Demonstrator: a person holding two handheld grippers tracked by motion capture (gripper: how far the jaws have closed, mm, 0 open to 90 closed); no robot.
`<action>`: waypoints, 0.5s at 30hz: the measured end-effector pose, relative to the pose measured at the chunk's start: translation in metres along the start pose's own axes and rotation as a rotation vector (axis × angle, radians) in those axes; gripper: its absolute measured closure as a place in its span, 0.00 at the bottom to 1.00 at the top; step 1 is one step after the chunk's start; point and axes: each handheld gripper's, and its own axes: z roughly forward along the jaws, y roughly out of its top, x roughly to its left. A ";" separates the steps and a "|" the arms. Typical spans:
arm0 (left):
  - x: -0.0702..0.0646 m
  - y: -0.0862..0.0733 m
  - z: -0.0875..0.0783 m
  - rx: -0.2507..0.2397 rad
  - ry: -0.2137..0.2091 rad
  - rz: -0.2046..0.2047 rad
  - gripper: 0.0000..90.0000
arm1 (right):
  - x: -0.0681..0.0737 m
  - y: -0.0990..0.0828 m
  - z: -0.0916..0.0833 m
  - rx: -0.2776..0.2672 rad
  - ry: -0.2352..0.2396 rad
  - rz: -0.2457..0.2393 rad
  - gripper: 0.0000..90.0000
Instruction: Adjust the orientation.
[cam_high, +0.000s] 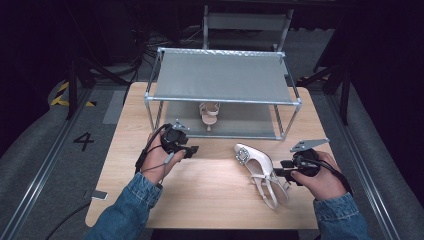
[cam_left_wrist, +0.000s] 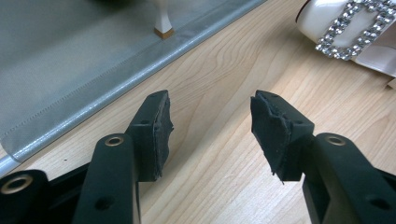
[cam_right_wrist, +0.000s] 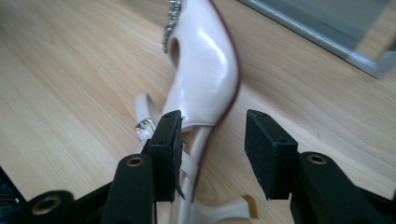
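Right tongs: jaws apart, cream heeled shoe lying on its side on the worktop between them. Left pad touches or sits just beside the shoe's rear edge and strap; right pad is clear of it, wood visible in the gap. Heel tip near, bottom of view. Rhinestone buckle at the far end. Grey shelf edge far right.

A light wooden counter carries a metal-framed rack with two grey fabric shelves at its far edge. On the floor left, a black painted number four and yellow-black hazard tape; a small phone-like slab lies near the counter's corner.
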 end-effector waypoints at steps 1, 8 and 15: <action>0.000 0.000 0.000 0.000 0.000 0.000 0.53 | 0.000 0.000 0.000 0.000 0.000 0.000 0.64; 0.001 0.000 0.002 0.008 -0.002 0.009 0.53 | 0.018 0.012 0.013 0.018 0.072 -0.052 0.64; 0.000 -0.001 0.001 0.007 -0.014 0.031 0.53 | 0.028 0.022 0.033 0.050 0.121 -0.095 0.64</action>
